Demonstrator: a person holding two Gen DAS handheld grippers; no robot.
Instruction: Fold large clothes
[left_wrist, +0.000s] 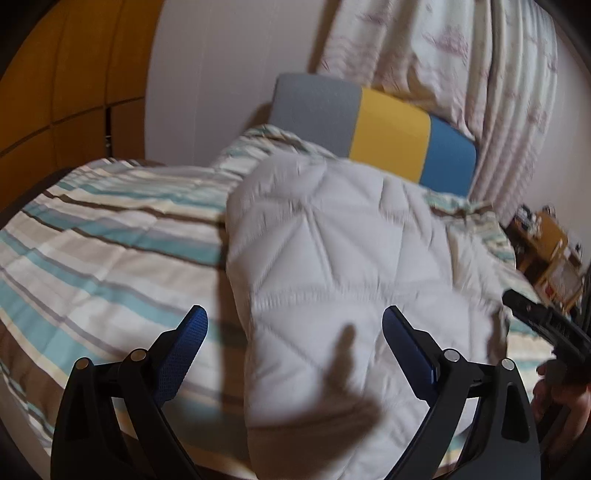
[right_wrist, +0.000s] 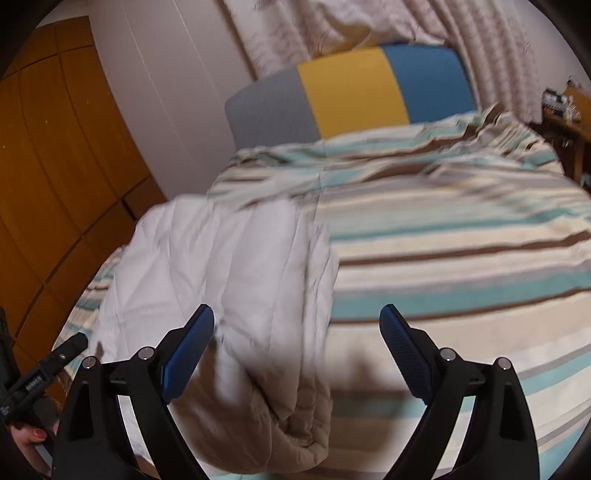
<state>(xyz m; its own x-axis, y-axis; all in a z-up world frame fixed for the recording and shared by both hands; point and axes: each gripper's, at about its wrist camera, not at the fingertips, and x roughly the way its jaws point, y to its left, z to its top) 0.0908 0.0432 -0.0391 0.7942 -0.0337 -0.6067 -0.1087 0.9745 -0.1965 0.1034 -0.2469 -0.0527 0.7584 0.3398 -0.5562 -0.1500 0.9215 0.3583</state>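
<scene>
Step in hand: a fold looks just finished; the white quilted garment (left_wrist: 351, 266) lies as a long, thick bundle on the striped bedspread (left_wrist: 110, 236), with nothing gripping it.
Left gripper (left_wrist: 295, 325): jaws spread wide and empty, hovering over the near end of the bundle, pads clear of the cloth.
Right gripper (right_wrist: 297, 325): jaws equally wide, holding nothing; the bundle's rolled near edge sits below and between them, apparently untouched, though blur makes contact hard to rule out.
Garment position: lengthwise down the bed, far end towards the headboard (right_wrist: 351, 88), striped cover bare on both sides.
Next move: probably a cross fold, which calls for each gripper to pinch all layers at one end and carry it over the other without letting the padding slip.
Surroundings: floral curtain (left_wrist: 461, 74) behind the headboard, wooden wardrobe (right_wrist: 55, 166) at one side, cluttered wooden shelf (left_wrist: 550, 240) at the other.
In the way: nothing on the bed; bulk and springy padding are the likely trouble.
</scene>
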